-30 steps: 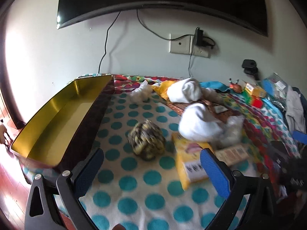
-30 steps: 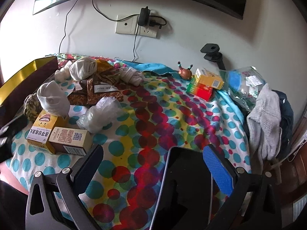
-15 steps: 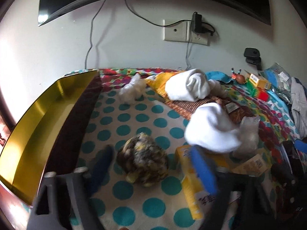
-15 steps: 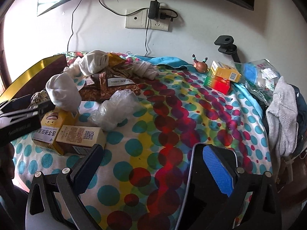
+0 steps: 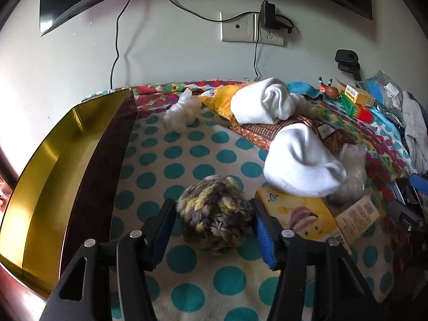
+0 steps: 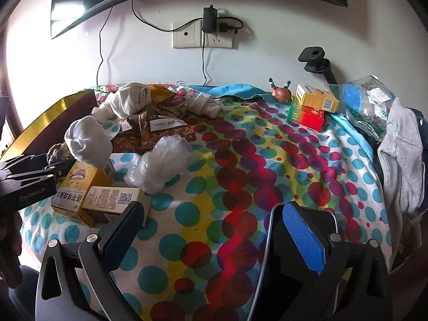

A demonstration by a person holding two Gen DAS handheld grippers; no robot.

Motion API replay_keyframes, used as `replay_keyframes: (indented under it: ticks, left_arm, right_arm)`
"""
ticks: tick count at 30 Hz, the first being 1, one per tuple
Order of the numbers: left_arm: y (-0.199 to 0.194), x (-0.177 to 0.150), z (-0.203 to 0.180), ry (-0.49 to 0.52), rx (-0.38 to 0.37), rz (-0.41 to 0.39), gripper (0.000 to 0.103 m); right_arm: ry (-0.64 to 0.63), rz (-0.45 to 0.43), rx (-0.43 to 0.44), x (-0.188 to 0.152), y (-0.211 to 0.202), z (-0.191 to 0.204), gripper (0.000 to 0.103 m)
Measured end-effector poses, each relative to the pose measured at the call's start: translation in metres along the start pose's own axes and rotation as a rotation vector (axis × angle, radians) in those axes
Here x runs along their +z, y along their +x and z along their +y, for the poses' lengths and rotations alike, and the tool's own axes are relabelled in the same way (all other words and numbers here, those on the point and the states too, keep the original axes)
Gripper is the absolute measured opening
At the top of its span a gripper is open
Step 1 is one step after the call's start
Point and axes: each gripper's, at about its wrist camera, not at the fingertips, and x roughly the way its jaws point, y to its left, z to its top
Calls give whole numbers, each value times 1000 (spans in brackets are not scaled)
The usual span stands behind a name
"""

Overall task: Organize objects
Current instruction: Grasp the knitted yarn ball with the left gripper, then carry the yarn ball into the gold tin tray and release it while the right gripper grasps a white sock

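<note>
While the gold tray sat along the left edge of the bench, open side up and holding nothing visible, the left gripper had dropped from its higher hover of a second earlier and now straddled the yarn ball. Its jaws stood apart, narrower than a second earlier, one pad at each flank of the ball; contact could not be confirmed. The ball rested on the dotted cloth between the tray wall and the yellow box, near the bench's front edge. A rolled white sock lay partly on that box, with a crumpled plastic bag just beside it.

Judgement: approach finished, closing on the ball is the step in hand; the tray looks the likely destination. The soft yarn should compress, so a firm squeeze seems needed.

Further right, the right gripper hung wide apart and empty over the front edge, a dark phone lying under its right finger. It had barely shifted over the last second.
</note>
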Motion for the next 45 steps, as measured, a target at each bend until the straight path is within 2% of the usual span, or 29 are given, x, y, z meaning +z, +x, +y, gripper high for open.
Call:
replay_keyframes:
  ticks: [3, 6, 19, 25, 30, 33, 37, 42, 45]
  left_arm:
    - [0, 1, -6, 7, 32, -3, 53]
    - [1, 7, -1, -46, 50, 20, 53]
    - [-12, 30, 22, -104, 64, -18, 53]
    - [-25, 39, 42, -138, 77, -45, 53]
    - [-34, 46, 73, -170, 134, -65, 53]
    - [-37, 42, 101, -209, 187, -56, 53]
    - [-30, 27, 138, -267, 238, 10, 53]
    - [-14, 5, 160, -300, 237, 72, 53]
    - [-13, 1, 163, -327, 213, 63, 53]
  right_arm:
    - [0, 4, 2, -1, 0, 0, 103]
    - [6, 8, 4, -2, 1, 1, 103]
    - [-76, -12, -7, 10, 0, 33, 103]
    - [-124, -25, 52, 28, 2, 65, 103]
    - [-148, -20, 108, 42, 9, 95, 103]
    - [-161, 7, 124, 45, 17, 109, 103]
    - [-160, 36, 130, 45, 29, 116, 103]
    - [-137, 59, 110, 48, 44, 115, 103]
    - [-129, 74, 100, 53, 52, 115, 103]
